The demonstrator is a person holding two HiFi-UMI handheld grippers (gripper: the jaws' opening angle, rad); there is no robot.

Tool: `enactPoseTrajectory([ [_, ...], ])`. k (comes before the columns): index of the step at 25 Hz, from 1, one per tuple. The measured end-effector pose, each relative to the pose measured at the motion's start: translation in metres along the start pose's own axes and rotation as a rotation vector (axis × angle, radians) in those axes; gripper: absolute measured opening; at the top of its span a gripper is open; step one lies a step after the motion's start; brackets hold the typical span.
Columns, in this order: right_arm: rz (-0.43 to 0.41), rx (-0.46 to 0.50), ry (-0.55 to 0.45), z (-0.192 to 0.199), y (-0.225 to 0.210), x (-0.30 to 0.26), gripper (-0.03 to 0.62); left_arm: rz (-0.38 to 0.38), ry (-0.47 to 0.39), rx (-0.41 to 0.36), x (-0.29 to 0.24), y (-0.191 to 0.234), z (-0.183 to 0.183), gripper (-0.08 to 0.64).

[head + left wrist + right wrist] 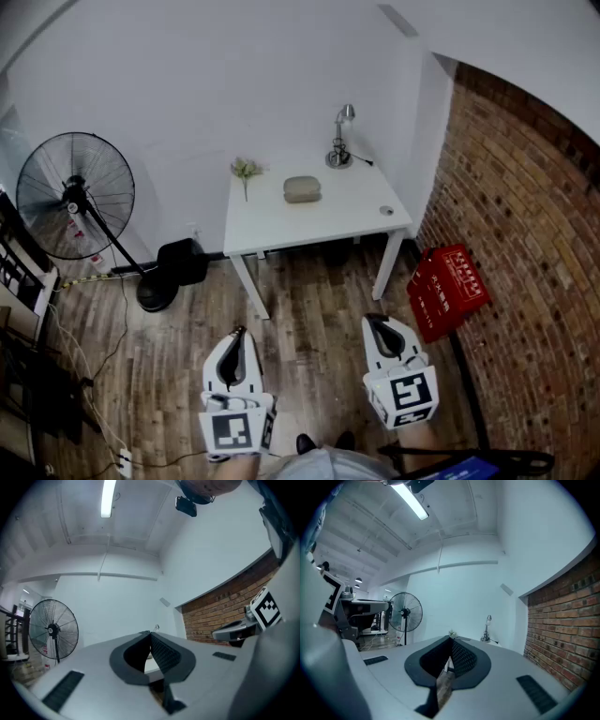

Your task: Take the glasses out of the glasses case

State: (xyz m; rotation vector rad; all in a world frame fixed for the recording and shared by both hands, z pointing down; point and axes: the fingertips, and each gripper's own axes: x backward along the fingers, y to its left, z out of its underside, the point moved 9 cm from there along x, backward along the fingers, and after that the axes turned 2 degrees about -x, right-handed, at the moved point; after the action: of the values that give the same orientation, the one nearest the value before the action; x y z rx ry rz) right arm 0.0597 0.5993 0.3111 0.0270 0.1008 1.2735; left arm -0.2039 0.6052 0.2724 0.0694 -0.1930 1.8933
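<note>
A closed grey-beige glasses case (302,188) lies on the white table (356,211) against the far wall; no glasses show. Both grippers hang over the wood floor, well short of the table and apart from the case. My left gripper (240,331) has its jaws together with nothing between them, and its own view shows the tips meeting (149,633). My right gripper (373,320) is likewise shut and empty, tips touching (451,639). A strip of the table (152,665) shows through the left jaws. The case is hidden in both gripper views.
On the table stand a desk lamp (340,141), a small plant sprig (246,172) and a small round object (386,211). A floor fan (75,192) stands left, with cables on the floor. A red crate (448,291) leans by the brick wall (525,244) on the right.
</note>
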Motion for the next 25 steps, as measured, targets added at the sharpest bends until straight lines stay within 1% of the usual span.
enactPoseTrajectory([
  [7, 0.001, -0.006, -0.004, -0.003, 0.003, -0.001, 0.015, 0.000, 0.011, 0.002, -0.001, 0.004, 0.000, 0.006],
  [13, 0.001, -0.009, -0.003, 0.000, -0.005, 0.000, 0.015, 0.001, 0.020, -0.003, -0.006, -0.004, 0.002, 0.006],
  [15, 0.013, -0.021, -0.021, -0.001, -0.011, 0.002, 0.015, -0.001, 0.023, -0.004, -0.007, -0.008, 0.002, 0.006],
  [17, 0.029, -0.050, -0.064, -0.004, -0.019, 0.006, 0.017, -0.006, 0.024, -0.002, -0.008, -0.013, 0.002, 0.006],
  [18, 0.024, -0.064, -0.082, -0.004, -0.024, 0.008, 0.038, -0.012, 0.024, -0.001, -0.008, -0.016, 0.003, 0.006],
  [19, 0.010, -0.075, -0.091, -0.005, -0.029, 0.008, 0.136, -0.019, 0.024, -0.001, -0.008, -0.019, 0.003, 0.006],
  [20, -0.005, -0.078, -0.094, -0.005, -0.033, 0.009, 0.287, -0.026, 0.025, 0.000, -0.008, -0.021, 0.004, 0.006],
  [21, -0.012, -0.072, -0.093, -0.005, -0.037, 0.009, 0.318, -0.034, 0.026, 0.002, -0.008, -0.024, 0.005, 0.006],
  [25, 0.003, -0.039, -0.078, -0.003, -0.052, 0.004, 0.305, -0.049, 0.038, 0.004, -0.013, -0.032, 0.011, 0.006],
])
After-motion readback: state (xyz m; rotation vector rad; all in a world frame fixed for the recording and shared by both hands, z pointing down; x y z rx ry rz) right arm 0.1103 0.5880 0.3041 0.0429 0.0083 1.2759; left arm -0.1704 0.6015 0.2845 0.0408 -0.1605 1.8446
